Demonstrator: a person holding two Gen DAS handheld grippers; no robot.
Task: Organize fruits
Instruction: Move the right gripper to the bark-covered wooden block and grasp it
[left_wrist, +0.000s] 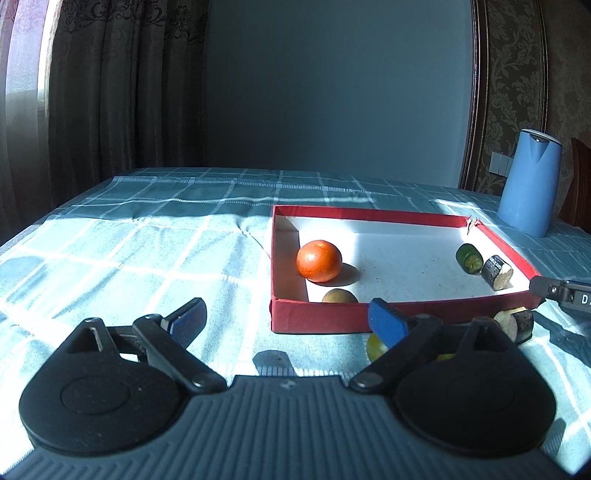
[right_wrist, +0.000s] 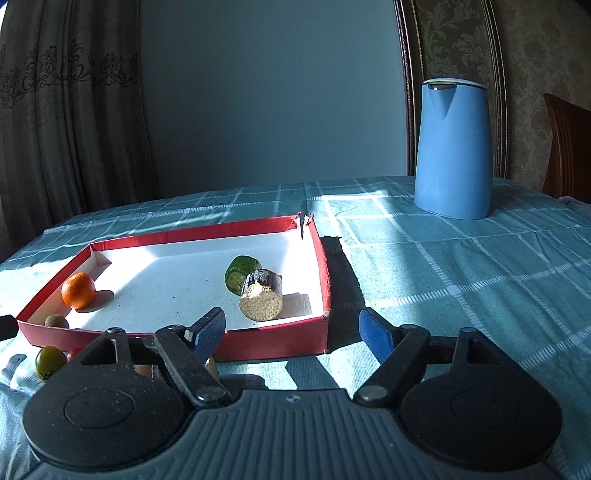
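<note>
On the checked teal tablecloth sits a blue jug, well apart from the shallow red box with a white floor, which looks meant to collect the fruit. Inside it lie an orange near the left wall, a brown kiwi against the near wall, and at the right end a green cucumber chunk touching a dark-skinned, pale-fleshed cylinder piece. Outside, just before the near wall, wait a second dark-skinned piece, a yellow-green tomato and something small and red beside it, mostly hidden.

The left gripper stands wide open and empty, short of the near wall; the right gripper is likewise spread and holds nothing, near the box's right front corner.

The tomato is likely light, smooth and easily bruised, and it may roll; a gentle pinch across its widest middle should serve. The cut piece looks firmer, so I would grip its curved skin, not the crumbly ends.
</note>
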